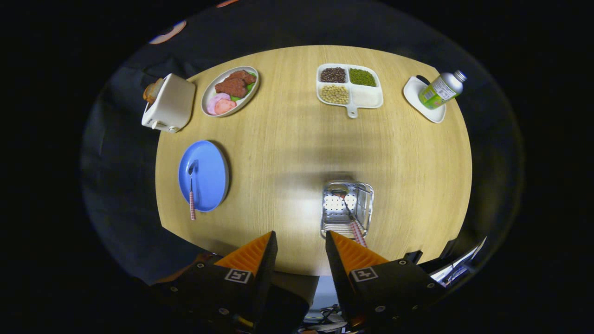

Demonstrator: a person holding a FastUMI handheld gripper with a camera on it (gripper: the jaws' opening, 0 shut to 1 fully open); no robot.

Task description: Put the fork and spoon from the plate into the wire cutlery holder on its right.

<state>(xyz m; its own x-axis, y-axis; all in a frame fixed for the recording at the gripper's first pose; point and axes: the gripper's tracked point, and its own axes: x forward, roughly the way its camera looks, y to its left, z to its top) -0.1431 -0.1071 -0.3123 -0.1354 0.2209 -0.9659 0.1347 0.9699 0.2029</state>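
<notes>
A blue plate (209, 176) lies on the round wooden table, well ahead and to the left of my fingers. On it rests a spoon (191, 188) with a red-checked handle that sticks out over the plate's near rim. The metal cutlery holder (366, 206) stands just ahead of my right finger. A piece of cutlery with a red-checked handle (355, 222) leans inside it, likely the fork. My gripper (301, 241) hovers high above the table's near edge, open, with nothing between its fingers.
At the far side of the table stand a white toaster (171, 103), an oval plate of meat slices (230, 90), a divided white dish of beans (350, 86) and a bottle lying on a small white dish (441, 90). Dark cloth surrounds the table.
</notes>
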